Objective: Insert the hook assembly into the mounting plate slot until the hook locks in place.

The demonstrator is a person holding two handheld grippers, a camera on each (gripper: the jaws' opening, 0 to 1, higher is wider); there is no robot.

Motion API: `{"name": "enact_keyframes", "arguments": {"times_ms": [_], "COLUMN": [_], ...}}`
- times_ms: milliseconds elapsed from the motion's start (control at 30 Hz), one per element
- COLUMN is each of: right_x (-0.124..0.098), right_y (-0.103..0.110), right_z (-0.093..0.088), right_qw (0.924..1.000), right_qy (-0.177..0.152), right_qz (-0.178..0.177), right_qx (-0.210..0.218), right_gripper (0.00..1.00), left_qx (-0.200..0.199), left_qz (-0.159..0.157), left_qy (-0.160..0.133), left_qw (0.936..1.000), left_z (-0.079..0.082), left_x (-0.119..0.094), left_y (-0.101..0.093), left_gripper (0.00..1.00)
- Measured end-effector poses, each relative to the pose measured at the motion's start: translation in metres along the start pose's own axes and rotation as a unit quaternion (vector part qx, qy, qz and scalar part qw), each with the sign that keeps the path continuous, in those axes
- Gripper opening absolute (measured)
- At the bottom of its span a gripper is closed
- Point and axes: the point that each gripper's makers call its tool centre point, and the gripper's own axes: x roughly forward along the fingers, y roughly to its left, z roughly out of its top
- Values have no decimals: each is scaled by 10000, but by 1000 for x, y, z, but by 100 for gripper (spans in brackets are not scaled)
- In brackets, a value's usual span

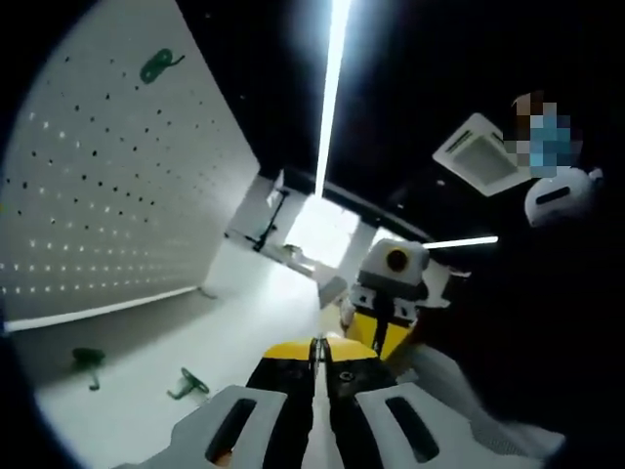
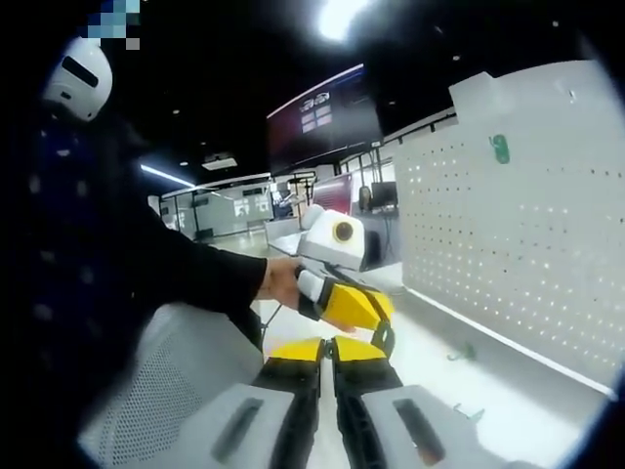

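Observation:
The white perforated mounting plate [image 1: 117, 195] stands upright at the left of the left gripper view, with one green hook [image 1: 156, 65] hung near its top. Two more green hooks [image 1: 88, 362] [image 1: 187, 384] lie on the white table below it. My left gripper [image 1: 314, 344] is shut with nothing in it, well away from the plate. In the right gripper view the plate [image 2: 508, 244] stands at the right with the green hook [image 2: 500, 149] on it. My right gripper [image 2: 327, 342] is shut and empty. The left gripper [image 2: 381, 327] sits just ahead of it, held by a hand [image 2: 278, 283].
The white table [image 1: 244, 313] runs along the foot of the plate. The right gripper [image 1: 376, 337] shows close beside my left one. The person's dark sleeve [image 2: 186, 264] and body are close by. Two small hooks [image 2: 459, 354] [image 2: 471, 415] lie on the table near the plate.

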Motion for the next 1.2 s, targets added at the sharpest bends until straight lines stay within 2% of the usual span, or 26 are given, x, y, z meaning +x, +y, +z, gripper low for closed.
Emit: {"name": "enact_keyframes", "arguments": {"times_ms": [100,367,600,667,767,833,1067,1200], "right_x": [0,-1,-1,-1,-1,-1,0,0], "right_y": [0,-3,-5,-5,-5,-5,-6,-7], "right_z": [-1,-2,-2,-2,-2,-3,-4,-4], "right_qw": [10000,10000,9999,9999,9998,9998,9998,9998], "right_qy": [25,48,62,60,64,77,118,111], "right_qz": [-20,-79,-133,-142,-163,-167,-176,-192], "right_qx": [-19,-19,8,12,11,13,12,13], "right_gripper": [1,1,1,1,1,1,1,1], "left_qx": [15,164,368,497,788,927,1159,1230], "left_qz": [48,222,591,801,1277,1480,1899,2037], "left_qy": [-26,20,-37,-49,-13,1,-47,-11], "left_qw": [10000,9996,9976,9955,9887,9846,9749,9713], "left_z": [2,1,6,9,12,14,22,23], "left_x": [0,1,-3,-5,-9,-14,-23,-26], "left_y": [1,7,19,27,40,47,60,65], "left_gripper": [8,23,30,32,39,39,42,42]}}
